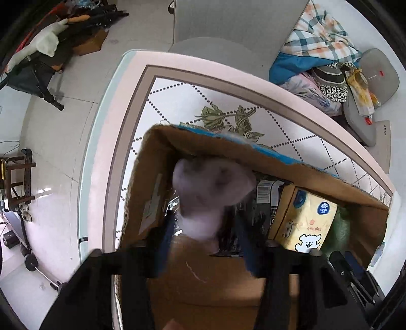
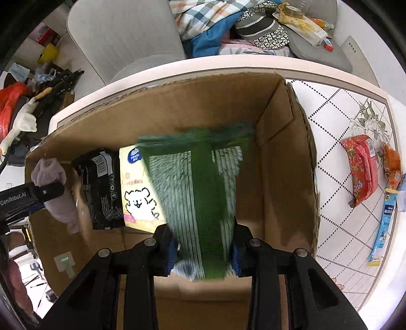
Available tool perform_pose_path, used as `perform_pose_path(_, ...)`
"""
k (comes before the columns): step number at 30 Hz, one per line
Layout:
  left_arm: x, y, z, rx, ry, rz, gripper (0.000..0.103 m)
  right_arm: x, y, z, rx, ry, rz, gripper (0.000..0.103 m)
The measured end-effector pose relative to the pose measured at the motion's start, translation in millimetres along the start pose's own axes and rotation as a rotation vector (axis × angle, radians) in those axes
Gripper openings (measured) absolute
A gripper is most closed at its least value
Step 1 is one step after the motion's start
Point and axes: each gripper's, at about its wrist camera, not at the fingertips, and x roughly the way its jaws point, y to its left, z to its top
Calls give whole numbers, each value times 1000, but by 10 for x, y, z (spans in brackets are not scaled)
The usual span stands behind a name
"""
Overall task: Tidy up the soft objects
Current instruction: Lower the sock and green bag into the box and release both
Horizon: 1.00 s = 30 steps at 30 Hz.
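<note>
An open cardboard box (image 1: 215,149) (image 2: 177,109) stands on the table. My left gripper (image 1: 203,238) is shut on a pale lilac soft cloth (image 1: 208,193), held over the box's left part; the cloth also shows in the right wrist view (image 2: 54,182). My right gripper (image 2: 203,243) is shut on a green-and-white striped soft bundle (image 2: 198,182), held inside the box on its right side; its blurred edge shows in the left wrist view (image 1: 340,228). A yellow tissue pack (image 1: 304,223) (image 2: 138,193) and a black packet (image 2: 101,187) stand in the box.
The table (image 1: 177,96) has a pink rim and a patterned cloth. To the right of the box lie a red packet (image 2: 361,167), an orange packet (image 2: 392,165) and a blue sachet (image 2: 383,226). A grey chair (image 2: 121,33) and piled fabrics (image 2: 203,22) stand behind.
</note>
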Motion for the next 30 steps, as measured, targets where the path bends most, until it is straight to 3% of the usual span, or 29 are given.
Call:
perform_pose_path(1,-6,1,8,2,-7,-8,62,-17,-5,6,0,-8,-4,61)
perform_pose_path(2,-43,9,-8,3,-17,-4,72,-52,-18,10,-3,-17,4,67)
perform_pose_path(4,-82,26,-32,8,-25,-23,77,-124,-9,19,-7,-32,6,68)
perform_pose_path(7,-184,23,-124,30,-53,-13,93,-240,-6,-8,-14,-46,14,69)
perform_pose_path(11,-326,2,-343,67,-92,2,102,-370,28,-114,-57,-53,6,93)
perform_pose_path(16,-489,4,-684,92,-163,12,102,-505,117,-332,-112,-69,-5,103)
perform_pose_path(24,-780,-84,-1130,140,-279,58,102,-656,130,-715,-152,-73,8,103)
perform_pose_path(30,-966,-76,-1502,148,-316,71,102,-937,58,-1001,-158,-124,-2,103)
